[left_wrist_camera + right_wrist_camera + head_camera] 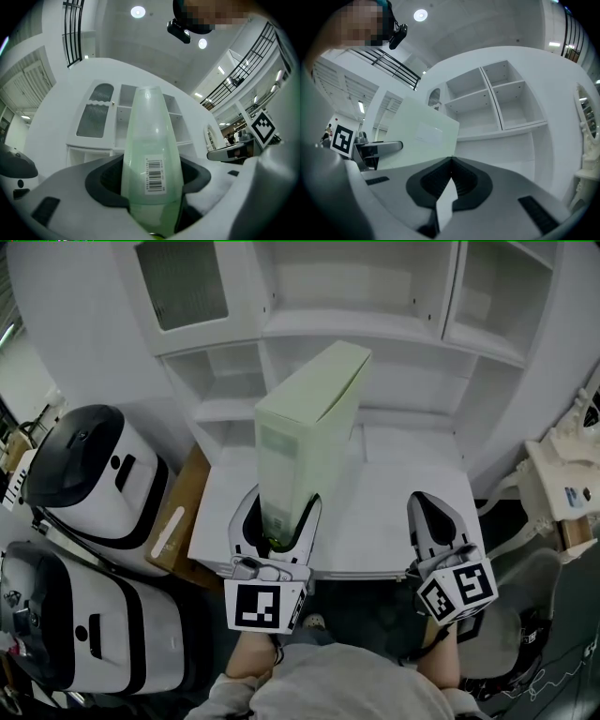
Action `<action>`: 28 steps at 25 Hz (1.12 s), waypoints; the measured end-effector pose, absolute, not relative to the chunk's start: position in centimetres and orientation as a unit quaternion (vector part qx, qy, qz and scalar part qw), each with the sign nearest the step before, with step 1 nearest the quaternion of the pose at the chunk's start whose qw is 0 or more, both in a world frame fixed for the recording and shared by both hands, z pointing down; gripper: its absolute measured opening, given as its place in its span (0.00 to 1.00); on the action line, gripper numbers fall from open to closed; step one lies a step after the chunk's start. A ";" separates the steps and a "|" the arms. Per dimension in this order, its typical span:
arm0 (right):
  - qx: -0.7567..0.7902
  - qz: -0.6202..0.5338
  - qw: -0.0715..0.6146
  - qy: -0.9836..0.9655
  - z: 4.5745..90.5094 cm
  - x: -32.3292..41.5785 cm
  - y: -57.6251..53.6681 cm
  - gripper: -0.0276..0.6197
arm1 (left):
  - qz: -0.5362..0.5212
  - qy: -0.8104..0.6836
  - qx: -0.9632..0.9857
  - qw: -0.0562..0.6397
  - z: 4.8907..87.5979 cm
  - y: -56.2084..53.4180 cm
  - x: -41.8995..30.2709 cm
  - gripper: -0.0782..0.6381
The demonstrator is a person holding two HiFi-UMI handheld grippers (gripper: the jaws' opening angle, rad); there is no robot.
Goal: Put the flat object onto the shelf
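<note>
Head view: you hold the pale green flat box on end before the white shelf unit, your left gripper clamped across its narrow lower end, a grip that likely keeps the slim carton upright for sliding into a compartment. Your right gripper hovers beside it over the white counter, jaws pressed together on nothing.

open shelf bays ahead, appliances crowding left
</note>
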State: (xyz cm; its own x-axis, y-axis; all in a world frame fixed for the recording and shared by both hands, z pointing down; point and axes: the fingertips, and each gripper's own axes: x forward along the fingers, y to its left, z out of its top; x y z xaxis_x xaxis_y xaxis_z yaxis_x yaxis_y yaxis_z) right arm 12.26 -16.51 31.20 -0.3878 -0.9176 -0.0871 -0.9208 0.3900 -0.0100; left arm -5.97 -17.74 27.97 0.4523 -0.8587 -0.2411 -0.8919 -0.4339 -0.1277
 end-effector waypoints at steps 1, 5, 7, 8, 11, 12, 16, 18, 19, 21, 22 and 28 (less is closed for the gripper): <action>-0.554 0.021 0.040 0.832 31.1 12.0 -17.1 0.06 | 0.070 0.516 -0.845 0.121 27.8 -18.4 -6.2 0.52; -0.561 0.026 0.042 0.827 31.0 10.6 -19.0 0.06 | 0.077 0.504 -0.851 0.128 27.2 -20.4 -7.2 0.52; -0.564 0.028 0.042 0.824 31.2 10.1 -19.8 0.06 | 0.070 0.493 -0.856 0.140 26.8 -21.1 -7.4 0.52; -0.566 0.028 0.041 0.823 31.2 9.9 -20.1 0.06 | 0.063 0.486 -0.859 0.150 26.6 -21.4 -7.4 0.52; -0.569 0.030 0.040 0.820 31.3 9.4 -21.0 0.06 | 0.026 0.463 -0.862 0.204 25.8 -22.0 -7.1 0.52; -0.570 0.030 0.040 0.820 31.3 9.4 -21.2 0.06 | 0.007 0.455 -0.861 0.228 25.5 -22.2 -6.8 0.52; -0.570 0.031 0.042 0.820 31.2 9.6 -22.3 0.06 | -0.045 0.435 -0.850 0.295 24.2 -22.7 -5.9 0.52; -0.568 0.030 0.045 0.821 31.1 10.1 -22.9 0.06 | -0.059 0.430 -0.841 0.323 23.4 -23.0 -5.2 0.52; -0.567 0.029 0.046 0.822 31.1 10.4 -23.2 0.06 | -0.066 0.429 -0.835 0.337 23.1 -23.1 -4.7 0.52; -0.562 0.028 0.048 0.825 30.9 10.9 -23.8 0.06 | -0.082 0.426 -0.823 0.367 22.4 -23.3 -3.9 0.52; -0.560 0.028 0.049 0.827 30.8 11.1 -24.0 0.06 | -0.093 0.425 -0.815 0.384 22.0 -23.3 -3.5 0.52; -0.542 0.033 0.055 0.838 29.8 14.0 -25.9 0.06 | -0.160 0.421 -0.753 0.479 19.5 -23.7 -0.2 0.52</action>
State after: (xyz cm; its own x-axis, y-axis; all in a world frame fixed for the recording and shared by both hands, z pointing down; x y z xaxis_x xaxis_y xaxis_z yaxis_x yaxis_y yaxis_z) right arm 13.97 -25.94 29.84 -0.4071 -0.9043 -0.1281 -0.9116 0.4111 -0.0054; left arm -0.16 -23.72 19.53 0.5943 -0.7874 -0.1634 -0.4815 -0.1856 -0.8566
